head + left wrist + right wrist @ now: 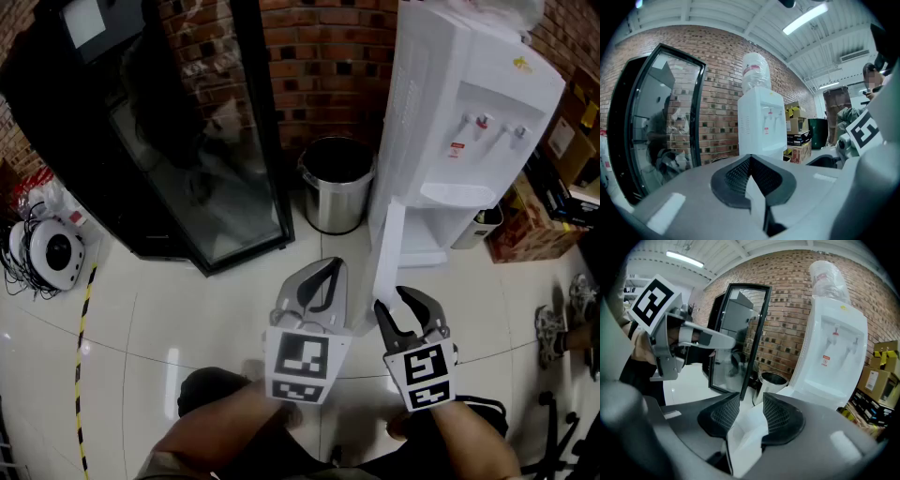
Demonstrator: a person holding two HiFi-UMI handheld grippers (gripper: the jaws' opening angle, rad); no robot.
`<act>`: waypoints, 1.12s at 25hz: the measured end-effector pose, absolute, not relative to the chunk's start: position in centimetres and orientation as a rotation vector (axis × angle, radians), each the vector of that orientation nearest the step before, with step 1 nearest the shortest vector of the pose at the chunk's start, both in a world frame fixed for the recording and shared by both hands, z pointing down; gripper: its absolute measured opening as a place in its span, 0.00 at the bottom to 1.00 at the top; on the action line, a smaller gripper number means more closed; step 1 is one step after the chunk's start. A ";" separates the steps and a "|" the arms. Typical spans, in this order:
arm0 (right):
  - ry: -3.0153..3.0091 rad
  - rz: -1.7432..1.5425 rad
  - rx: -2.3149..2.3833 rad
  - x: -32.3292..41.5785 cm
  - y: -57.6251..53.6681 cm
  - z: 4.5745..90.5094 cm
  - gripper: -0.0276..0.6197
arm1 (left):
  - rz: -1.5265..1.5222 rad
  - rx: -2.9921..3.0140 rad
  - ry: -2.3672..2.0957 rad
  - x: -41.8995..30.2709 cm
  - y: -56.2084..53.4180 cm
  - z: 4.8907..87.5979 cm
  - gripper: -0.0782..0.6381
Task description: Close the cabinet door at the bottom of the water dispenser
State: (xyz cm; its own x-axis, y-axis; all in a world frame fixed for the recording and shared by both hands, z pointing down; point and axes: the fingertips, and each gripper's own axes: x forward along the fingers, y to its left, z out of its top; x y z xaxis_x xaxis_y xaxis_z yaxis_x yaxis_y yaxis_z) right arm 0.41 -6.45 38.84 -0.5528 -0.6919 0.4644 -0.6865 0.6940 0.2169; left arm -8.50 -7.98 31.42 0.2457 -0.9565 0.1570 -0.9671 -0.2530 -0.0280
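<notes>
White water dispenser (469,122) against brick wall (328,56), bottom cabinet door (387,248) swung open toward the person, right gripper (392,300) fingers apart astride the door's edge, left gripper (330,266) fingers together, empty, alongside

The water dispenser (469,103) at upper right is smooth white plastic with a soft gloss, and its cabinet door (387,248) has the same finish. To its left, the bin (336,192) is brushed metal. The floor (169,309) is pale glossy tile that mirrors the lights. The wall (328,56) along the top is rough brick. At upper left, the display cabinet (202,178) has reflective glass in a black frame. The right gripper (751,411) is matt grey plastic, its pads (780,418) dark and finely grid-textured.
</notes>
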 end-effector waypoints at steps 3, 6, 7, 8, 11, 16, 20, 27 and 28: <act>-2.342 -0.007 1.021 -0.1 -6.8 40.8 0.30 | 0.220 2.421 -1.876 -8.6 -8.3 31.5 0.11; -2.301 -0.016 0.984 -0.5 -6.9 42.6 0.31 | 0.227 2.416 -1.874 -8.7 -8.5 31.7 0.11; -2.290 -0.020 0.974 -0.6 -6.9 43.0 0.31 | 0.228 2.414 -1.873 -8.8 -8.6 31.8 0.11; -2.281 -0.024 0.963 -0.8 -6.8 43.4 0.31 | 0.227 2.413 -1.872 -8.8 -8.7 31.8 0.11; -2.254 -0.035 0.929 -1.1 -6.7 44.6 0.31 | 0.218 2.419 -1.863 -8.6 -8.9 31.6 0.11; -2.198 -0.084 0.906 -0.4 -6.5 46.0 0.29 | 0.199 2.438 -1.834 -7.7 -9.4 31.4 0.11; -2.185 -0.085 0.927 0.7 -6.5 45.9 0.29 | 0.182 2.455 -1.803 -6.8 -9.8 31.2 0.11; -2.146 -0.029 0.978 3.7 -6.8 46.1 0.30 | 0.183 2.479 -1.767 -5.3 -10.1 31.2 0.11; -2.138 -0.015 0.991 4.3 -6.9 46.1 0.30 | 0.183 2.481 -1.763 -5.1 -10.1 31.2 0.11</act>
State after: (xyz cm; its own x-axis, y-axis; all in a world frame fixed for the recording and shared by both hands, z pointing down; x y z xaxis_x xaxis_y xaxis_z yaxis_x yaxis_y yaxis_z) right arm 4.26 -6.89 46.07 -0.4058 -0.6559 0.6365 -0.6467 0.6982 0.3070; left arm -5.13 -10.11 31.17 0.3255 -0.9334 0.1509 -0.9445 -0.3284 0.0061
